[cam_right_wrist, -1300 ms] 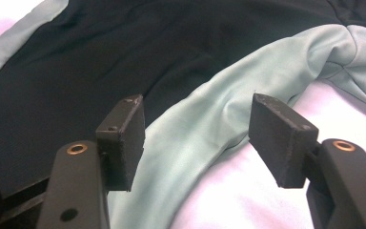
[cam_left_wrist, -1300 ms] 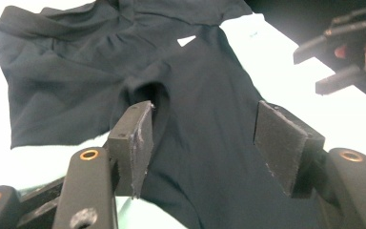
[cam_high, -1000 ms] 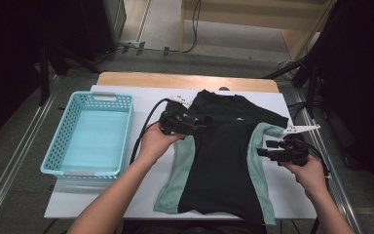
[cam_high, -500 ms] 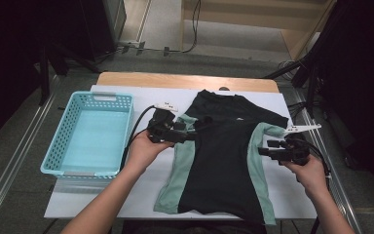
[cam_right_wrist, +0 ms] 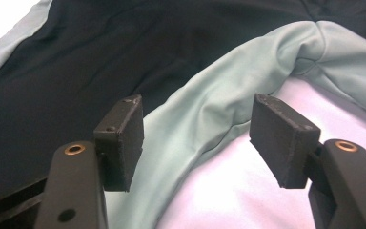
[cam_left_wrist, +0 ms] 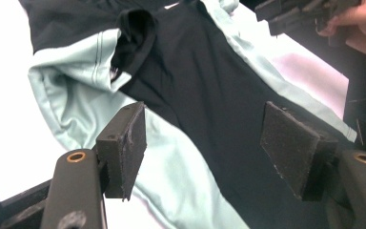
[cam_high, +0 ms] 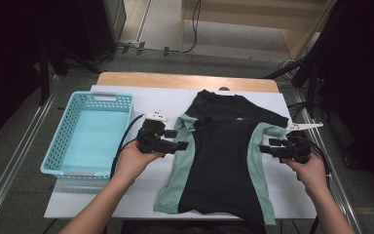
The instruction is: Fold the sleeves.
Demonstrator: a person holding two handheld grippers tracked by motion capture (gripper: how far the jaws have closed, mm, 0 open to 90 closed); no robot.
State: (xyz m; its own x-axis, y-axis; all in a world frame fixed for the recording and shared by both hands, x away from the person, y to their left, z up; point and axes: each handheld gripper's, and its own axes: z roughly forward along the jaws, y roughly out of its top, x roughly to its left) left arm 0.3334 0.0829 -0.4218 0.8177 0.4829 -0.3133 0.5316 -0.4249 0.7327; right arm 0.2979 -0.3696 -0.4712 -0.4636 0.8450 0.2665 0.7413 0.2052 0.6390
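Observation:
A black T-shirt (cam_high: 219, 161) with mint side panels lies flat on the white table cover, neck away from me. Its left sleeve (cam_high: 197, 123) is folded in over the chest. My left gripper (cam_high: 179, 140) hovers at the shirt's left edge, jaws open and pointing right. In the left gripper view the open gripper (cam_left_wrist: 205, 143) has the shirt (cam_left_wrist: 209, 71) below it and nothing between the pads. My right gripper (cam_high: 269, 146) is open at the right mint panel, pointing left. Seen in its own view, that gripper (cam_right_wrist: 198, 138) hangs above the mint panel (cam_right_wrist: 209, 105) without touching.
A light blue plastic basket (cam_high: 58, 146) stands empty at the table's left. The white cover (cam_high: 126, 195) has bare room in front of the basket and beside the shirt. A wooden table edge (cam_high: 185, 80) runs along the far side. Dark stands flank the table.
My left hand has drawn back to the left and toward me, from over the shirt's upper chest to its left edge, leaving the sleeve folded in. The right hand has stayed put.

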